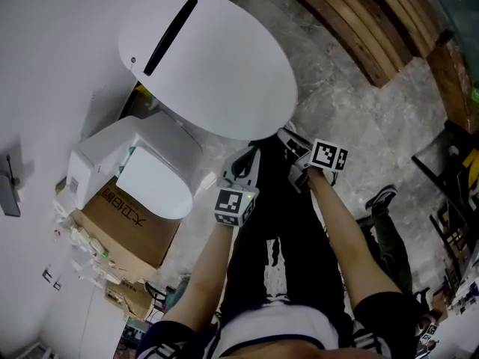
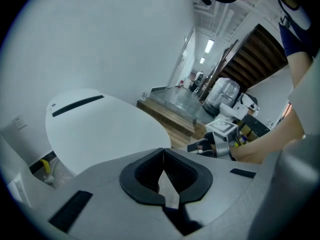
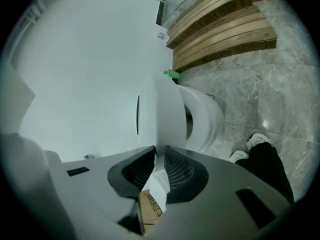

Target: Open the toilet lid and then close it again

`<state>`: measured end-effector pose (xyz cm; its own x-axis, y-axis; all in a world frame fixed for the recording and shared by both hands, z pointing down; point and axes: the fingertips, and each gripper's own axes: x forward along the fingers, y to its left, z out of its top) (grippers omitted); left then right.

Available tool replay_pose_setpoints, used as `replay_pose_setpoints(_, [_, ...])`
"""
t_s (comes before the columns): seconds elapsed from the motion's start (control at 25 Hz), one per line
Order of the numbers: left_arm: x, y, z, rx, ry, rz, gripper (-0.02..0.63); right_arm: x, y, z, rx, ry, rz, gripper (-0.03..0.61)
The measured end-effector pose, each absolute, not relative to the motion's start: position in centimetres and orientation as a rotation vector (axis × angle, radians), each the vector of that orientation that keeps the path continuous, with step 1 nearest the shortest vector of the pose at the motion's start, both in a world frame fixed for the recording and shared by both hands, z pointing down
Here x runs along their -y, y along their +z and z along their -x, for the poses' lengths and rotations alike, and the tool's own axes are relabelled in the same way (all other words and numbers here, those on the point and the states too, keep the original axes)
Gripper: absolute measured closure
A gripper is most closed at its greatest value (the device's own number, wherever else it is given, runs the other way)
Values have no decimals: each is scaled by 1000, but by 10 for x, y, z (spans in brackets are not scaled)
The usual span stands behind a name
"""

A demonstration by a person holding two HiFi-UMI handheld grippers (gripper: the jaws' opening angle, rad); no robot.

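Grey marble floor (image 1: 359,118) underfoot, white wall (image 1: 52,51) to one side, wooden slats (image 1: 359,21) beyond. Close to that wall, toilet lid (image 1: 209,58) swung up off the bowl (image 3: 207,116) and standing near upright: edge-on in the right gripper view, a broad white oval with a dark slot near its far end in the head view. Long axis running from that slotted far end out to the free rim, with the free rim right at the two tools.

Right gripper (image 1: 293,142) the one in contact. Fingers drawn narrow, tips seemingly pinched on the free rim of the lid, only the very edge taken, open space behind the tips. Bowl opening on the side of the lid away from the wall, so closing is likely a matter of carrying the rim that way and down, in an arc about a hinge not in view.

Left gripper (image 1: 245,163) just beside the right one and nearer the body. Fingers pressed together on nothing, lid's face ahead and just short of them. No part in the hold.

Off to the side, second toilet (image 1: 142,170) perched on a cardboard box (image 1: 123,223), well apart from the work.

Main risk, as a guess: thin tip hold slipping off the smooth rim, lid dropping onto the bowl.
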<state>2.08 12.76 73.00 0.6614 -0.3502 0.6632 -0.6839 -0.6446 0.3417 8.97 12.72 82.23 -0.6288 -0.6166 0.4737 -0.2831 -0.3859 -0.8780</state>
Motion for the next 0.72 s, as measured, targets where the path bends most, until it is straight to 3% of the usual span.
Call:
replay_pose_setpoints(0.16, [-135, 737, -16, 775, 806, -2229, 524, -126, 805, -88, -1623, -2102, 1212, 525])
replay_pose_setpoints(0.72, [-177, 815, 5, 778, 908, -2059, 505, -122, 770, -86, -1584, -1986, 1157, 537])
